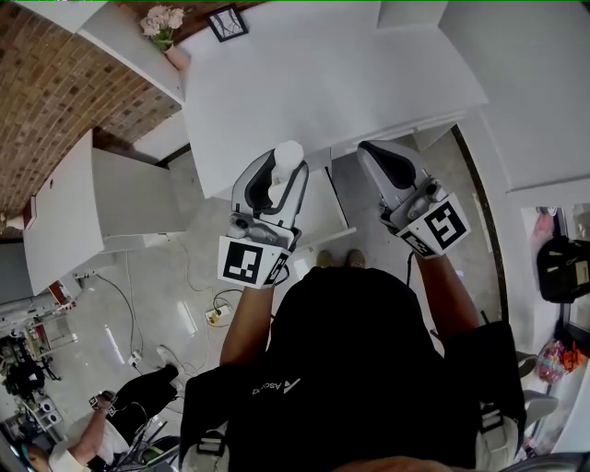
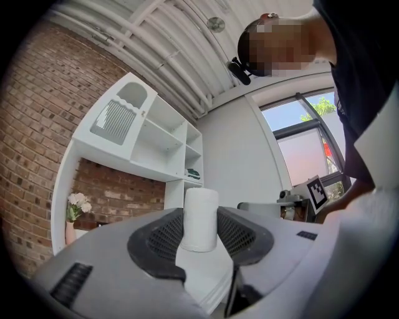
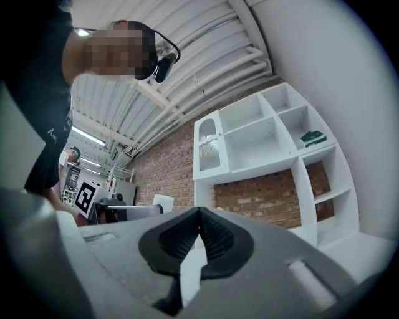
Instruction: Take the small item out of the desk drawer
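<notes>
A small white cylinder (image 1: 289,155) stands upright between the pads of my left gripper (image 1: 287,171), which is shut on it and held up in front of the white desk (image 1: 323,83). In the left gripper view the cylinder (image 2: 201,218) rises out of the left gripper (image 2: 201,235), with a black pad pressed on each side. My right gripper (image 1: 380,155) hovers to its right at the desk's front edge, jaws together with nothing in them. The right gripper view shows the right gripper (image 3: 199,235) with its pads meeting. A white drawer-like panel (image 1: 324,205) juts from under the desk between the two grippers.
A vase of flowers (image 1: 164,28) and a small picture frame (image 1: 227,22) stand at the desk's far edge by the brick wall. A white shelf unit (image 2: 156,131) rises behind. A second white table (image 1: 64,221) is at the left, and a seated person (image 1: 101,433) at the lower left.
</notes>
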Available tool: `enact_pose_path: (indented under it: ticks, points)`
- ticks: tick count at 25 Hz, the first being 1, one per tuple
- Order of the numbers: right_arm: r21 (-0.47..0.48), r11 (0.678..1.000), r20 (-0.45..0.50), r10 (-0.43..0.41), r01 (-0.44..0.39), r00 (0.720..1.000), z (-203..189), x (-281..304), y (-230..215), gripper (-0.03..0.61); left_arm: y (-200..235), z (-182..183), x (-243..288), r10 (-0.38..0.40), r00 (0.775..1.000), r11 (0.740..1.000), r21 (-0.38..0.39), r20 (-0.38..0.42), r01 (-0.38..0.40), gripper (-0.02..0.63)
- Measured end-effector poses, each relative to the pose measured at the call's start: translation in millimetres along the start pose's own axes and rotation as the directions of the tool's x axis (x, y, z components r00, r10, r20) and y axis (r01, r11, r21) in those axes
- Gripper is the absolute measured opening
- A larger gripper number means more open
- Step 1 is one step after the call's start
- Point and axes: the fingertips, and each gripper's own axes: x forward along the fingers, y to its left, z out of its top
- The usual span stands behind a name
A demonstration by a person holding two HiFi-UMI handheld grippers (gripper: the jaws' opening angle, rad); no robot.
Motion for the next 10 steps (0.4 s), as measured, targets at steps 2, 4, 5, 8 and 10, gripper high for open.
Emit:
enact_pose_path:
  ticks: [2, 4, 5, 8, 10]
  points:
    - [0.000, 1.000, -0.001, 0.004, -0.004, 1.000, -1, -1, 1, 0.000, -1, -1, -1, 0.005, 1.000, 1.000, 0.004, -0.002, -0.005, 0.163]
    - [0.000, 1.000, -0.002, 0.005, -0.005, 1.000, -2, -4, 1, 0.000, -4, -2, -2, 0.009, 1.000, 1.000, 0.008, -0.003, -0.009, 0.163]
    - [0.000, 1.000, -0.003, 0.004, -0.004, 1.000, -2, -6, 1, 0.000, -5, -3, -3, 0.011, 1.000, 1.000, 0.008, -0.002, -0.011, 0.163]
    - [-0.001, 1.000, -0.005, 0.000, 0.000, 1.000, -1, -12, 4, 0.000, -9, -2, -8, 0.013, 1.000, 1.000, 0.004, 0.000, -0.013, 0.163]
    - [-0.002, 1.000, -0.003, -0.002, 0.002, 1.000, 1, -15, 7, 0.000, -11, -1, -13, 0.015, 1.000, 1.000, 0.002, 0.001, -0.015, 0.163]
